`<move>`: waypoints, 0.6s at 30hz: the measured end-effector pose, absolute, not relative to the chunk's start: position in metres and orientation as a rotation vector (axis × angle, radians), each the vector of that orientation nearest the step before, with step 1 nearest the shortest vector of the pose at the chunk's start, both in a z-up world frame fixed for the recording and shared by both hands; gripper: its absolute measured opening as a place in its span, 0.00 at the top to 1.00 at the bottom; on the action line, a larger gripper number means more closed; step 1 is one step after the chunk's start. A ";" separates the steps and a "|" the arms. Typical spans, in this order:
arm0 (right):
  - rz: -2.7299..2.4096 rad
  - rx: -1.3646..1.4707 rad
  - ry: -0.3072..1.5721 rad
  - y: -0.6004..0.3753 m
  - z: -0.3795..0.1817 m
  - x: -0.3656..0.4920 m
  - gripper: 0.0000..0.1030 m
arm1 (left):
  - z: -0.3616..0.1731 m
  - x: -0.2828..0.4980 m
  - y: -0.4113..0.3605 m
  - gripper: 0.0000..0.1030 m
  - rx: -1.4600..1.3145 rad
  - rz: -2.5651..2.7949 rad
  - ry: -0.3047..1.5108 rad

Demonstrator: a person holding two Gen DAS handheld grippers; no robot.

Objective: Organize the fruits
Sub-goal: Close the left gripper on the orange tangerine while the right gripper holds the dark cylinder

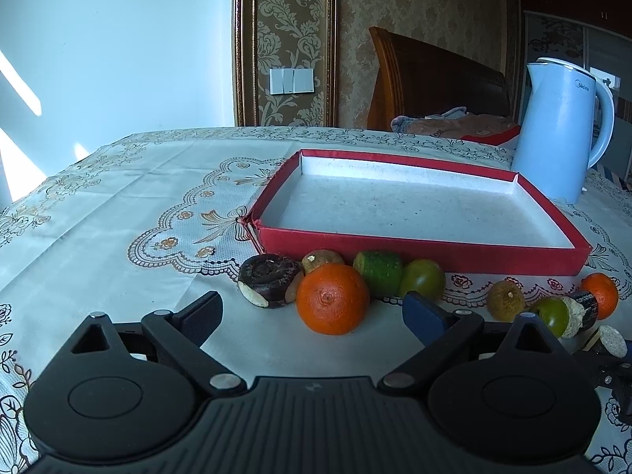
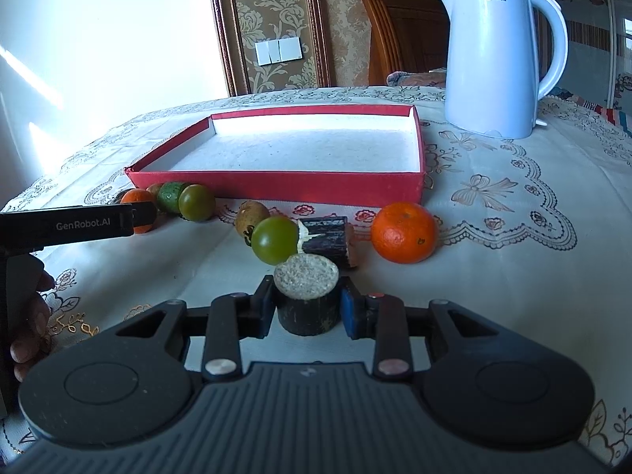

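In the left wrist view, the left gripper [image 1: 312, 318] is seen spread wide and empty, with an orange [image 1: 332, 298] lying on the tablecloth [image 1: 98, 213] just ahead, between its fingers but untouched. Beyond the orange, a dark cane piece [image 1: 269, 285], a green chunk [image 1: 378, 272] and a green round fruit [image 1: 422, 277] are bunched against the near wall of the red tray [image 1: 426, 253], which holds nothing. A slip could be caused here by the orange's roundness: off-centre closing would roll it into the cluster.

In the right wrist view, the right gripper [image 2: 307, 308] is pinched on an upright sugarcane segment [image 2: 307, 294], pale cut face upward. Directly ahead, a green fruit [image 2: 274, 239] and a second cane piece [image 2: 328, 239] lie touching; another orange [image 2: 403, 232] sits ahead to the right. These could be knocked if the segment is carried low toward the tray, and the smooth dark skin may slide within the pads. The kettle [image 2: 493, 59] stands beyond.
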State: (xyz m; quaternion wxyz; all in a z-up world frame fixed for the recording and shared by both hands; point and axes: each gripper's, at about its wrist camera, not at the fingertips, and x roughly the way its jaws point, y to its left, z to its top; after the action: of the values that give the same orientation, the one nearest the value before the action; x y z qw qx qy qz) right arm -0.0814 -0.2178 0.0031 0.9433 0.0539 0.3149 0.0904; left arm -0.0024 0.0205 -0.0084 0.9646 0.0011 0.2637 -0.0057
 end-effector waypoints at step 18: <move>0.186 0.116 0.643 -0.218 0.003 -0.081 0.69 | -0.006 -0.010 0.014 0.38 0.024 -0.063 0.483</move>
State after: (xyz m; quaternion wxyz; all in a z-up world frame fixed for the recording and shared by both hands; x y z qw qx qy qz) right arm -0.0813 -0.2179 0.0027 0.9429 0.0567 0.3152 0.0910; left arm -0.0103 0.0144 -0.0059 0.9704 0.0118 0.2393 -0.0311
